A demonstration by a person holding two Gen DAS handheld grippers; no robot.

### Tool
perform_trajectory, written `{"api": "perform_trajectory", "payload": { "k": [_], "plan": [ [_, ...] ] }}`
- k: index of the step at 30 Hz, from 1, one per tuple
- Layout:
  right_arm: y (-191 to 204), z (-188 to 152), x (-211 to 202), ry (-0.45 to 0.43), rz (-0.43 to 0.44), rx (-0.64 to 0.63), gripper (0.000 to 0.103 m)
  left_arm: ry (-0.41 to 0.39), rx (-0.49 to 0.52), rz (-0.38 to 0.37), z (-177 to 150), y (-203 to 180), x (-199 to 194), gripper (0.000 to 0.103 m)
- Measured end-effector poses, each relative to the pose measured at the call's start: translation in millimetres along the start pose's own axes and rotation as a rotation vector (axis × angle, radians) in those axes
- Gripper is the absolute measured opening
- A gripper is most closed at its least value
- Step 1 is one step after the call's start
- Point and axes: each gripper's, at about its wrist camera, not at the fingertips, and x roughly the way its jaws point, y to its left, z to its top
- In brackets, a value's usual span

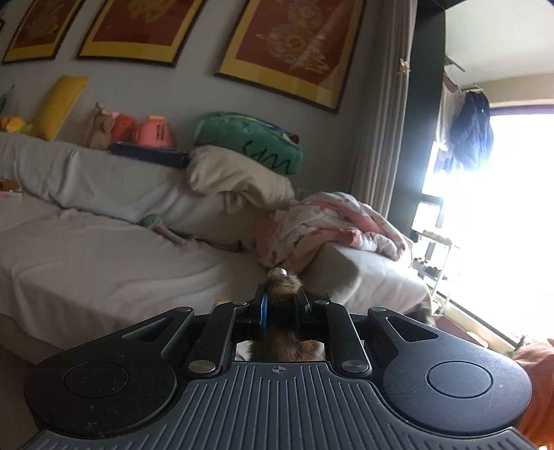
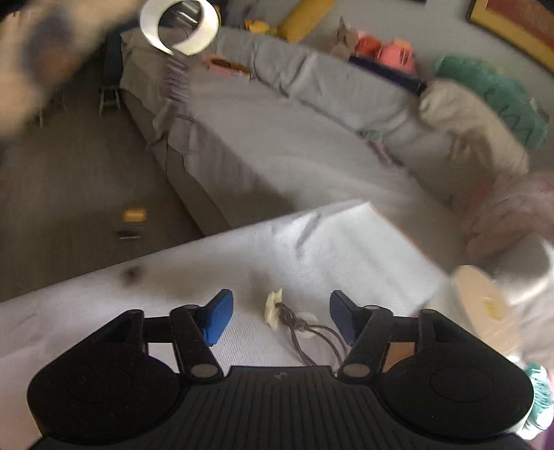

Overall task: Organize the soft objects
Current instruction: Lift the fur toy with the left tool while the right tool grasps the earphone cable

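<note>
Left gripper [image 1: 281, 304], lower centre of frame, clamped on a brown furry toy [image 1: 281, 289]; grey sofa [image 1: 104, 249] behind. Right gripper [image 2: 278, 313] fingers apart above a small cream item with cord [image 2: 275, 308]; no contact.

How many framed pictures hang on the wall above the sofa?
3 in the left wrist view, in a row: the framed picture on the left, the middle one and the largest on the right. All are cut off by the image's top edge; more may hang beyond the view.

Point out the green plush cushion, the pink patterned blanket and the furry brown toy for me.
green plush cushion [image 1: 249, 142]: left wrist view, middle of its front face.
pink patterned blanket [image 1: 332, 225]: left wrist view, top of the crumpled heap.
furry brown toy [image 1: 282, 285]: left wrist view, tuft showing between the jaws.
</note>
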Motion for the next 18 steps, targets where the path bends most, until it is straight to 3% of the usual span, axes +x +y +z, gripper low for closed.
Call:
{"api": "perform_trajectory", "payload": {
  "k": [2, 3, 6, 10, 13, 18],
  "plan": [
    [-8, 2, 10, 0.048, 0.012, 0.056, 0.017, 0.0, -0.005, -0.001, -1, 2, -2, 0.016],
    [-14, 1, 8, 0.054, 0.032, 0.089, 0.011, 0.002, -0.005, -0.003, -1, 1, -4, 0.016],
    [-27, -5, -27, -0.025, 0.041, 0.152, 0.011, 0.01, 0.004, -0.034, 1, -8, -6, 0.016],
    [-47, -27, -107, -0.155, 0.065, 0.237, 0.011, 0.03, 0.015, -0.127, 5, -35, -6, 0.016],
    [-63, -58, -174, -0.23, 0.028, 0.271, 0.011, 0.04, 0.066, -0.199, 10, -70, -3, 0.016],
    [-86, -133, -256, -0.251, -0.105, 0.346, 0.011, 0.053, 0.143, -0.324, 19, -139, 7, 0.017]
  ]
}}
